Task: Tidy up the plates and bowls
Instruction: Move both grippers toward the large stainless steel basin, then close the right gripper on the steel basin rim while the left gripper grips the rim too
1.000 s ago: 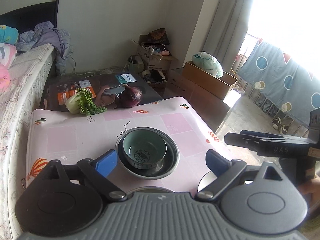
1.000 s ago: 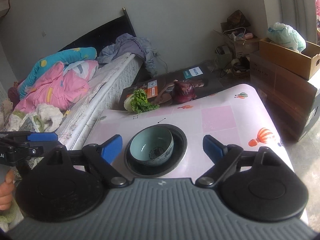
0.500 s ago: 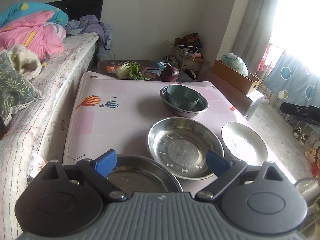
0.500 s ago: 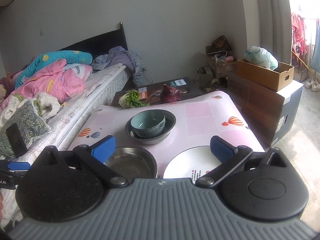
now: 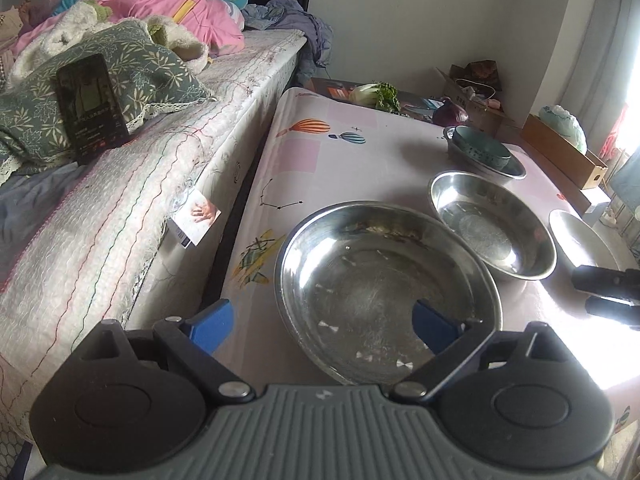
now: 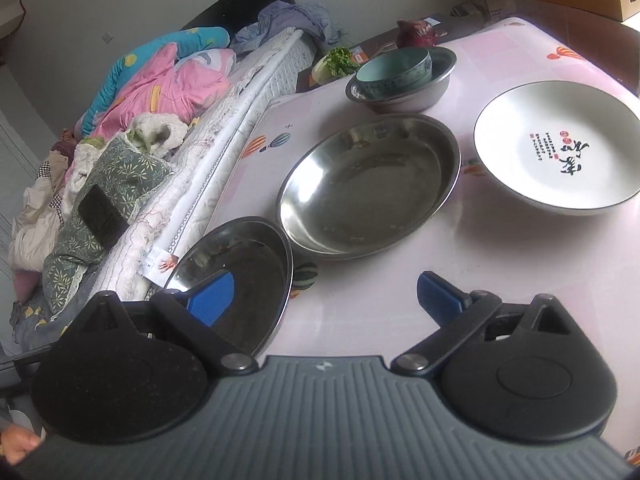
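On the pink table [image 5: 320,160] a wide steel dish [image 5: 384,292] lies nearest. Behind it sit a deeper steel bowl [image 5: 496,228], a white plate [image 5: 580,236] and a teal bowl [image 5: 484,148] nested in a steel bowl [image 5: 504,170]. My left gripper [image 5: 320,326] hovers open over the wide dish's near left rim, its right pad above the dish. In the right wrist view, my right gripper [image 6: 324,296] is wide, its jaws closing on nothing. It hangs over the near table between that dish [image 6: 236,276] and the white plate [image 6: 556,144], below the deeper bowl [image 6: 368,184].
A bed [image 5: 120,200] with quilts, a pillow and a phone [image 5: 92,104] runs along the table's left side. Leafy greens [image 5: 376,94] and a purple vegetable [image 5: 450,114] lie beyond the far end. Cardboard boxes [image 5: 564,152] stand at the far right.
Both grippers have drawn back from the nested bowls and sunk toward the table's near end. The steel dishes and the white plate have come into view; the left view has swung toward the bed.
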`<state>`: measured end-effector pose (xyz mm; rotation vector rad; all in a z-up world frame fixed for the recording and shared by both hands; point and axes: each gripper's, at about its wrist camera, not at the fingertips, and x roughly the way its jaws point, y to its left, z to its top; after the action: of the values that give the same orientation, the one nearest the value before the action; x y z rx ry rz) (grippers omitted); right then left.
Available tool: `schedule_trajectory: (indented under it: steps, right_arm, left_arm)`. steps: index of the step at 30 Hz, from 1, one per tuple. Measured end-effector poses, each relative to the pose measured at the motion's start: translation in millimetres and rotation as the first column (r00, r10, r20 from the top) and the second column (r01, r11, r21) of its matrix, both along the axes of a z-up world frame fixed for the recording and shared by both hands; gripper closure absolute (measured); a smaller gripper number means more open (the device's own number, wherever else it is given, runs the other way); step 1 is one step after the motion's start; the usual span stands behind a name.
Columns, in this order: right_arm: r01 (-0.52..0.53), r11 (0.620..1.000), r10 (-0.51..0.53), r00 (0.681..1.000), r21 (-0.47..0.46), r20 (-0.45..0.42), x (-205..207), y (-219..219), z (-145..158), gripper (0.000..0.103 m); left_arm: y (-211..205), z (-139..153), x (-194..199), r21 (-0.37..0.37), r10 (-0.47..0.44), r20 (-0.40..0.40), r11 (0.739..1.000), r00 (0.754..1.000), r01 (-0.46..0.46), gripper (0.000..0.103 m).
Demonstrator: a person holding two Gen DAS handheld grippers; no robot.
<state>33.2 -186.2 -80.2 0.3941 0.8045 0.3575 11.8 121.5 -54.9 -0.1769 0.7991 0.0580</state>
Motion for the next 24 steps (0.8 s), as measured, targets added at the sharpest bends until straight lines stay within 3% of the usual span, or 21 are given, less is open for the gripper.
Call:
schedule_trajectory:
  steps: [8, 12, 14, 18, 20, 24]
  right_arm:
    - [-0.034, 0.999, 0.035, 0.997, 0.024, -0.067, 21, 31, -30, 0.035]
    - [-0.061, 0.998, 0.062, 0.995, 0.017, -0.078, 36, 44, -36, 0.046]
    - [-0.075, 0.997, 0.077, 0.994, 0.017, -0.083, 42, 47, -39, 0.053]
    - [-0.106, 0.994, 0.109, 0.989, 0.031, -0.098, 53, 56, -43, 0.067]
    - [-0.12, 0.992, 0.124, 0.987, 0.043, -0.106, 56, 60, -44, 0.073]
    - [-0.156, 0.986, 0.161, 0.981, 0.057, -0.11, 54, 66, -46, 0.074]
  left_arm:
    - [9, -22, 20, 0.04, 0.019, -0.016, 0.999, 1.0, -0.018, 0.016]
    - [11, -31, 34, 0.036, 0.006, -0.054, 0.999, 0.999, -0.004, 0.041]
    - [13, -34, 38, 0.027, -0.002, -0.066, 1.0, 0.998, 0.004, 0.046]
    - [13, -36, 44, 0.014, -0.032, -0.087, 0.999, 0.996, 0.033, 0.067]
    - [13, -37, 46, -0.001, -0.047, -0.106, 0.999, 0.993, 0.047, 0.07]
    - [18, -38, 46, -0.075, -0.044, -0.139, 0.997, 0.989, 0.034, 0.071]
